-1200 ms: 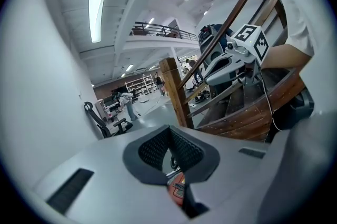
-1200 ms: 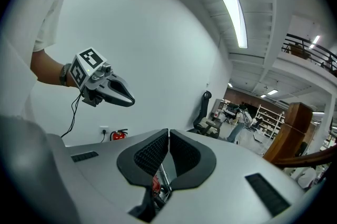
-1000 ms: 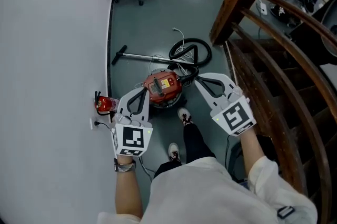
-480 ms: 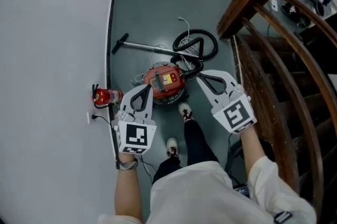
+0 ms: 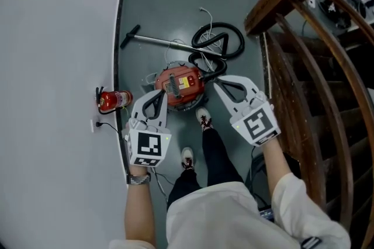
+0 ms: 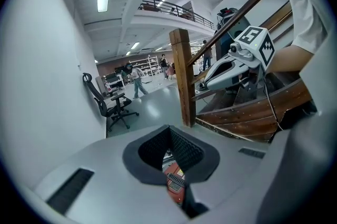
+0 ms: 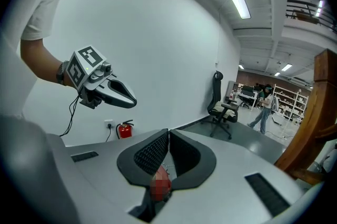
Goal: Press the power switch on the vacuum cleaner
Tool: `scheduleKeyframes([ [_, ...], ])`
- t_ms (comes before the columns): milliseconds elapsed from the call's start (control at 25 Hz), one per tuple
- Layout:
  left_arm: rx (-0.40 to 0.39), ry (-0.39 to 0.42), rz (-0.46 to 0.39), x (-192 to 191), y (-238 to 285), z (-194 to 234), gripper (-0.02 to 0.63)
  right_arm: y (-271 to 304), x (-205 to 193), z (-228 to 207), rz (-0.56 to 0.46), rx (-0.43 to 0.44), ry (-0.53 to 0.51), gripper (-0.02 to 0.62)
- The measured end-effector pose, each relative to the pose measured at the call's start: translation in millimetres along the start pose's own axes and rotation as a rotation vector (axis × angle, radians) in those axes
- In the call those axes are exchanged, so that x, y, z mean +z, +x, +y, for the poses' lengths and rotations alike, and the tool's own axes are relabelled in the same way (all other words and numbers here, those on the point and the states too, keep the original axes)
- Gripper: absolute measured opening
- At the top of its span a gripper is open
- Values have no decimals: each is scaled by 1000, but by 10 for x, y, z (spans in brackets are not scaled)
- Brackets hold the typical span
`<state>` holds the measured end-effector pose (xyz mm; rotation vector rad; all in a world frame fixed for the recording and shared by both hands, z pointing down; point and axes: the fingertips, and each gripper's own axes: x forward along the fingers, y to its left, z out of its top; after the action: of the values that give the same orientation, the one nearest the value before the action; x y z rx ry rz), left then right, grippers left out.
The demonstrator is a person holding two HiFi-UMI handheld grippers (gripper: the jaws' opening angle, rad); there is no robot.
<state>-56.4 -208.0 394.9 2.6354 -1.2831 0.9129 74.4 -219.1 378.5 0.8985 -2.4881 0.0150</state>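
The vacuum cleaner [image 5: 179, 84] is a round red canister on the grey floor, with a label on its top; I cannot make out its power switch. My left gripper [image 5: 158, 93] hovers over the canister's left edge with its jaws shut and empty. My right gripper [image 5: 215, 84] hangs by its right edge, also shut on nothing. In the left gripper view the shut tips [image 6: 168, 128] meet, with the red canister [image 6: 175, 186] showing below them. The right gripper view shows its tips [image 7: 167, 132] closed above a red patch [image 7: 160, 183].
A black hose [image 5: 217, 43] coils behind the canister and a metal wand [image 5: 158, 40] lies on the floor. A fire extinguisher [image 5: 113, 100] stands by the white wall, near an outlet [image 5: 93, 124]. A wooden staircase [image 5: 304, 66] rises on the right. My shoes [image 5: 203, 119] are just behind the vacuum.
Both grippers have sunk lower and closer to the red canister, which now sits between their tips. Their jaws stay closed.
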Motion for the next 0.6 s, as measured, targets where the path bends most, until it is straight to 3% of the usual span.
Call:
scheduleKeyframes([
  [600, -7, -81, 71, -478, 605, 58, -2, 620, -578, -87, 24, 112, 37, 31],
])
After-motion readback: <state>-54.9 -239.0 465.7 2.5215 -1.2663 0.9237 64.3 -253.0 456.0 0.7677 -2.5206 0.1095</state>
